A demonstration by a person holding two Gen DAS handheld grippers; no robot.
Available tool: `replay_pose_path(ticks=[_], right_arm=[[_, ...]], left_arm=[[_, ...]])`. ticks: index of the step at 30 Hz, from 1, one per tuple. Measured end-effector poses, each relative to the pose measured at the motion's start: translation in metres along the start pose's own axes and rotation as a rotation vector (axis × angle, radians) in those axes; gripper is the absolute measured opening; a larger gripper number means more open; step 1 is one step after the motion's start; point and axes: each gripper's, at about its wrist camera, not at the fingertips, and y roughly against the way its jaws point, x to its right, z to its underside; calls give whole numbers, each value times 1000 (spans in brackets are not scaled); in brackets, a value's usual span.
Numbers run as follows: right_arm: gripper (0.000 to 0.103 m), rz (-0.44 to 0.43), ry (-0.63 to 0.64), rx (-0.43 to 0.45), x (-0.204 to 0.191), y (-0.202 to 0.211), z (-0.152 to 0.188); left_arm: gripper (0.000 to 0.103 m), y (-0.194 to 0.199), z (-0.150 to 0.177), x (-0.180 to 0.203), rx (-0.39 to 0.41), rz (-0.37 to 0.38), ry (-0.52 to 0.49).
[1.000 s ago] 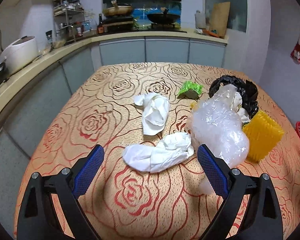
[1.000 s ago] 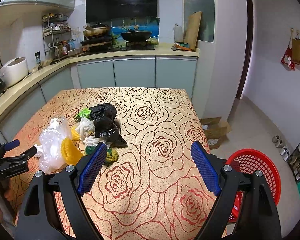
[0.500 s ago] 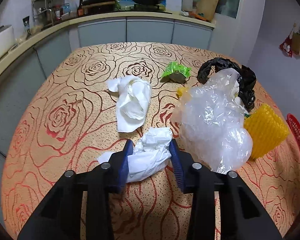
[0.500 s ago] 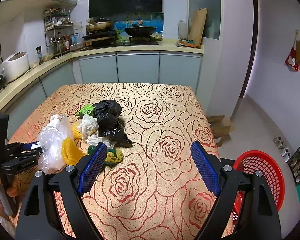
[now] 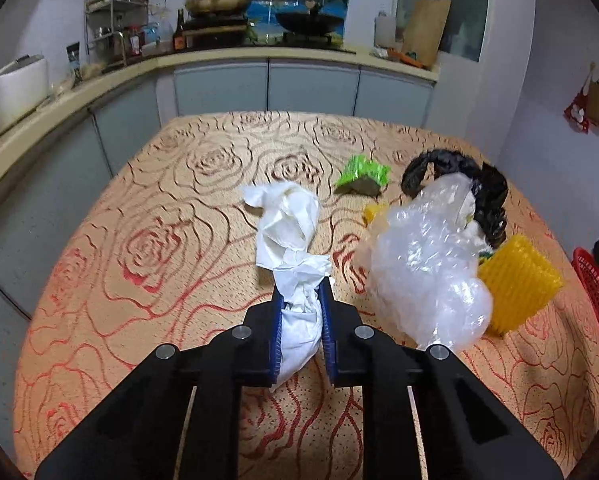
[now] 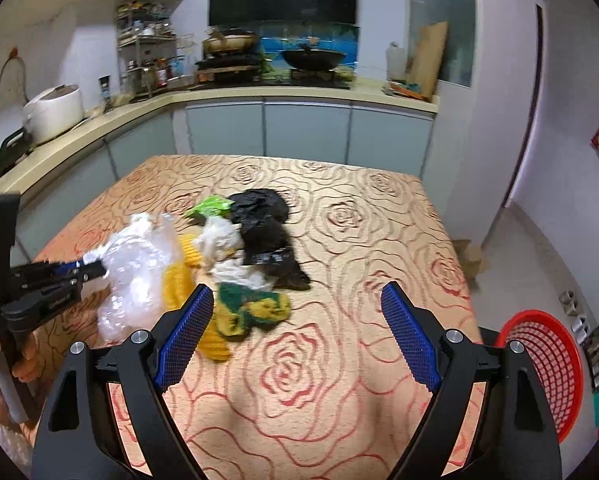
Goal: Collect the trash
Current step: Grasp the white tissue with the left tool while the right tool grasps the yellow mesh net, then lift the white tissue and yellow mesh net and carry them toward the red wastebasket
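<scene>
No readable writing — left gripper (image 5: 302, 292) just closed on white tissue (image 5: 299, 312); right gripper (image 6: 297, 300) open, empty.

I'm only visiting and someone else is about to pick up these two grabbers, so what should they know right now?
Left gripper: its jaws have just been closing and now pinch a crumpled white tissue.
Right gripper: open, empty, over the tablecloth.
On the table: a second white tissue, a clear plastic bag, yellow foam netting, a green wrapper, a black bag and a green-and-yellow scrubber.
The red basket stands on the floor, to the right of the table.
Done: one tissue gripped.
Left: probably carry it to the basket, then collect the rest.
</scene>
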Motion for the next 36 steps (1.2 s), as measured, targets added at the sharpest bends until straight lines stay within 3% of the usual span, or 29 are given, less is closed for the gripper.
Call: replay_pose_path(ticks=[4,9,20,23,36], right_arm=[[82,-50,22,-18,-17,-11,0],[70,-100,47,-57,-38,-27,-2],[28,-121,65,-117,-50,-48,0],[21,-119,61,-111,-48,-44,-1],[16,-115,-1,-11,-26,-7,-20]], left_arm=[[15,15,-3,-3,47,-38,-4],[15,31,-6,-8,101,-34,11],[15,45,-10,-12,145,-14,27],[15,45,-10,-12,145,-15,27],[15,63,-18,4,190,-28,7]])
